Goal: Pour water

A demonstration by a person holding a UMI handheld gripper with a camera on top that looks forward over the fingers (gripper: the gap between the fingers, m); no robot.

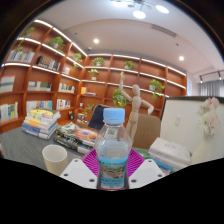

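Your tool (113,172): closed on clear ribbed plastic bottle (113,150), blue-capped, upright | round paper cup (55,158) near, on desk (25,150)

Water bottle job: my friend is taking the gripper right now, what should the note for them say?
Gripper: its fingers stand at either side of the water bottle, pink pads against it; it looks gripped.
Water bottle: upright, between the fingers, blue cap on.
Paper cup: on the table, left of the bottle, upright; I cannot see inside it.
Done: bottle grasped, by the look of it.
Left: the cap probably has to come off, then tip the bottle over the cup and pour.
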